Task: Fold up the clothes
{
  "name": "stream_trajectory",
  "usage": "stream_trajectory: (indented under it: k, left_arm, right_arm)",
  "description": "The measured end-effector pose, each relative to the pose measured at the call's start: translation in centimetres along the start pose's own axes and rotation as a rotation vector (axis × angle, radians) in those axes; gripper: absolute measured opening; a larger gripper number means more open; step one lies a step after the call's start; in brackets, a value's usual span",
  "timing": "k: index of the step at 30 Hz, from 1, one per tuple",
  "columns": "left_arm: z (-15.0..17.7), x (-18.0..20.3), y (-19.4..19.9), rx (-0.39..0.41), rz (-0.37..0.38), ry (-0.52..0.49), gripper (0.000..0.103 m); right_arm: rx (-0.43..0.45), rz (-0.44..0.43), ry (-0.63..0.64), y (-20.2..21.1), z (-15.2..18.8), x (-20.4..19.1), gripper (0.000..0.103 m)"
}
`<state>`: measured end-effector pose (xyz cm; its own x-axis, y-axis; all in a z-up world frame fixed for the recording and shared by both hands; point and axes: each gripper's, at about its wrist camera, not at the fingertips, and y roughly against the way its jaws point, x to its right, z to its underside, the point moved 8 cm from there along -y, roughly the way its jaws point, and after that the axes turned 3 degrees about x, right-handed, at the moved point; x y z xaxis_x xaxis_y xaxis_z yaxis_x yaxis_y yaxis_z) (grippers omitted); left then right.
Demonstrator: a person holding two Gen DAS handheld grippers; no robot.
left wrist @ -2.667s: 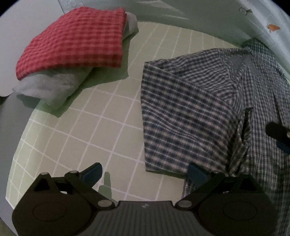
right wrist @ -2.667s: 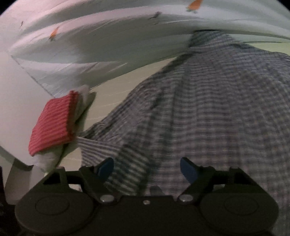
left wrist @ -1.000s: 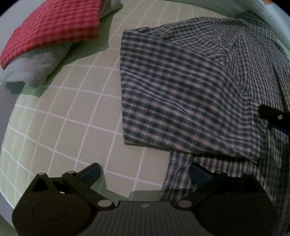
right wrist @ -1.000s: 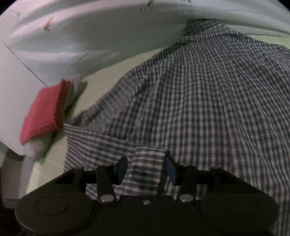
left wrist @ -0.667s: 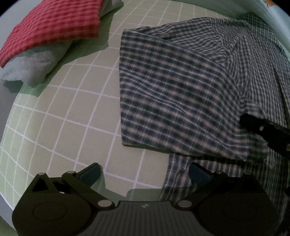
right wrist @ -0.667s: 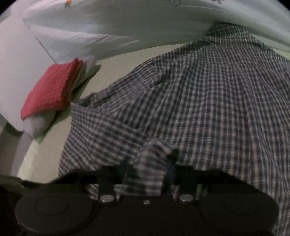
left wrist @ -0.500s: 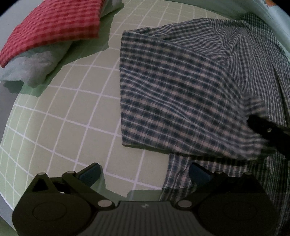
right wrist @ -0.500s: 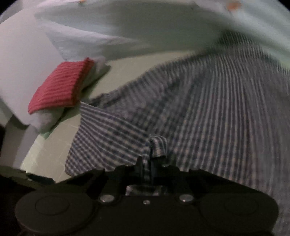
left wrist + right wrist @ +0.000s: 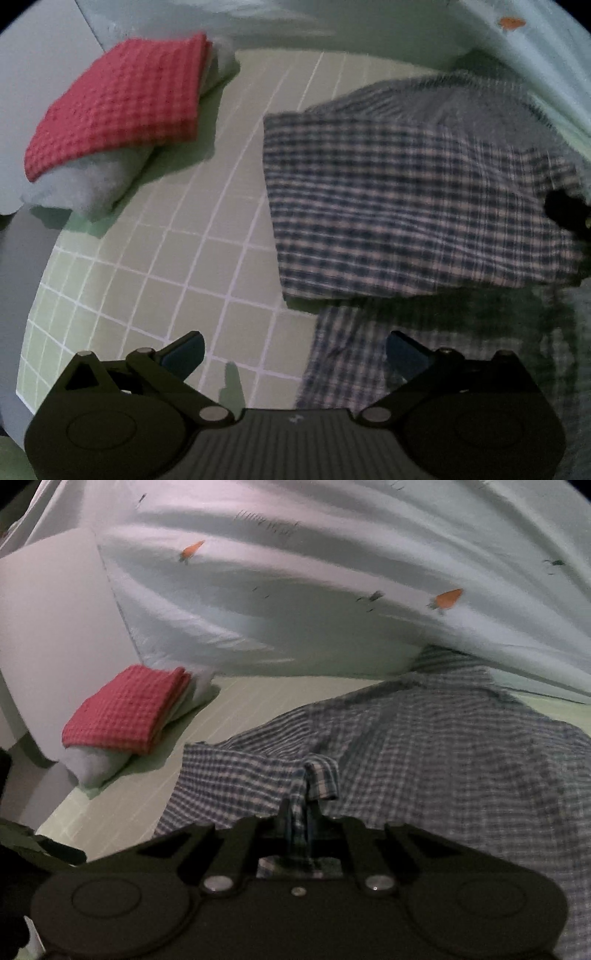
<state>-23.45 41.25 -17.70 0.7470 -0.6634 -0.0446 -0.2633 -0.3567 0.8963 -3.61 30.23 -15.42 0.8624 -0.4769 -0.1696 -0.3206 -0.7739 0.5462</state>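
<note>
A blue-and-white checked shirt (image 9: 413,206) lies spread on the green gridded mat (image 9: 192,266), its left side folded over. My left gripper (image 9: 295,354) is open and empty, low over the mat at the shirt's near left edge. My right gripper (image 9: 297,821) is shut on a pinched fold of the shirt (image 9: 443,760) and holds that fold raised off the mat. The right gripper's dark tip (image 9: 567,216) shows at the right edge of the left wrist view, under the lifted cloth.
A folded red checked cloth (image 9: 122,103) lies on a folded grey towel (image 9: 85,184) at the mat's far left corner; the red cloth also shows in the right wrist view (image 9: 125,709). A pale sheet with carrot prints (image 9: 332,590) hangs behind the mat.
My right gripper closed on the shirt's fold and lifted it, pulling the cloth up and to the right. My left gripper stayed open and drew back a little.
</note>
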Motion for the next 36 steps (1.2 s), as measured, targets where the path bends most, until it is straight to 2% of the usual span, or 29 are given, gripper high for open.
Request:
stream_trajectory:
  k: [5,9,13,18,29,36]
  left_arm:
    - [-2.5,4.2,0.3,0.061,0.01,0.031,0.103]
    - [-3.1,8.2,2.6,0.12,0.023,0.07,0.103]
    - [-3.0,12.6,4.8,0.194,0.036,0.059,0.103]
    - [-1.5,16.9,7.2,0.257,0.009,0.038,0.103]
    - [1.1,22.8,8.3,0.276,-0.046,0.12,0.103]
    - [1.5,24.3,8.5,0.27,-0.095,0.14,0.103]
  right_arm:
    - [0.026,0.022,-0.013,3.1,-0.3,3.7,0.008]
    - [0.024,0.041,-0.015,5.8,-0.3,7.8,0.008]
    - [0.036,0.064,-0.06,7.8,-0.2,12.6,0.008]
    - [0.056,0.089,-0.117,9.5,-0.1,18.2,0.007]
    - [0.106,0.145,-0.189,12.0,-0.3,29.9,0.007]
    - [0.139,0.261,-0.311,12.4,0.0,38.3,0.007]
